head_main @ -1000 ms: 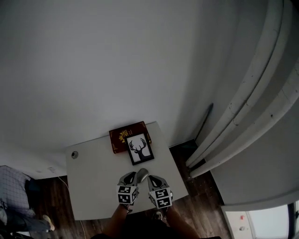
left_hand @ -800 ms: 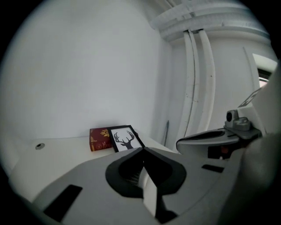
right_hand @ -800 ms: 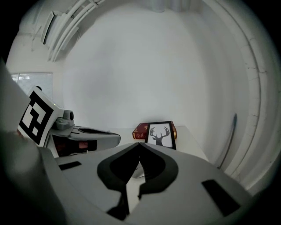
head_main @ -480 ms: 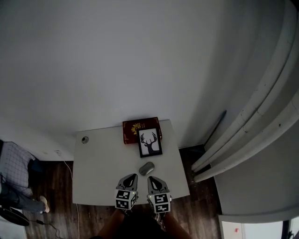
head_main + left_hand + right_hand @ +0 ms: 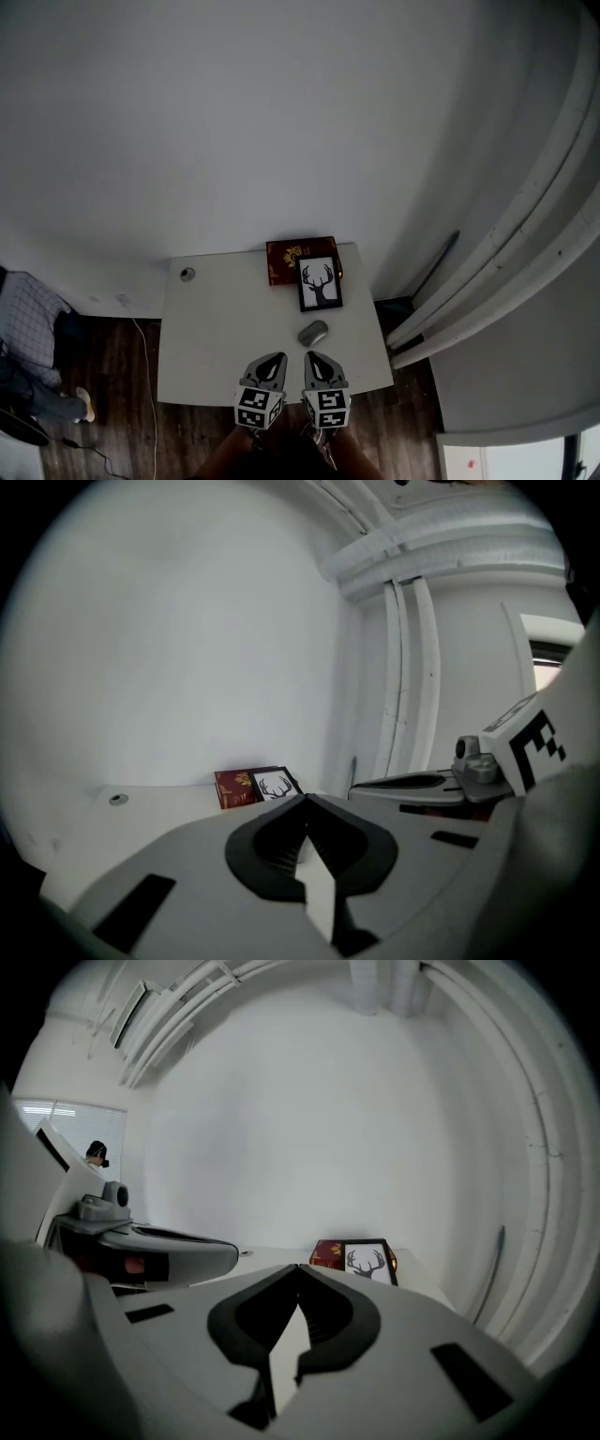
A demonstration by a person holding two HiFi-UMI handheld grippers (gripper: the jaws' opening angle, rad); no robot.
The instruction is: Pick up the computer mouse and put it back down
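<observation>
the grey oval computer mouse point(image 5: 313, 333) lies on the white rectangular table point(image 5: 216, 347) just beyond the left gripper point(image 5: 277, 357) and right gripper point(image 5: 313, 357), both closed and empty, so the put-down appears complete with nothing remaining.

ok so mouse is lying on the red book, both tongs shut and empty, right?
Not quite: the mouse lies on the bare table, apart from the red book, as the head view shows. Both the left tongs and the right tongs are shut and empty.
</observation>
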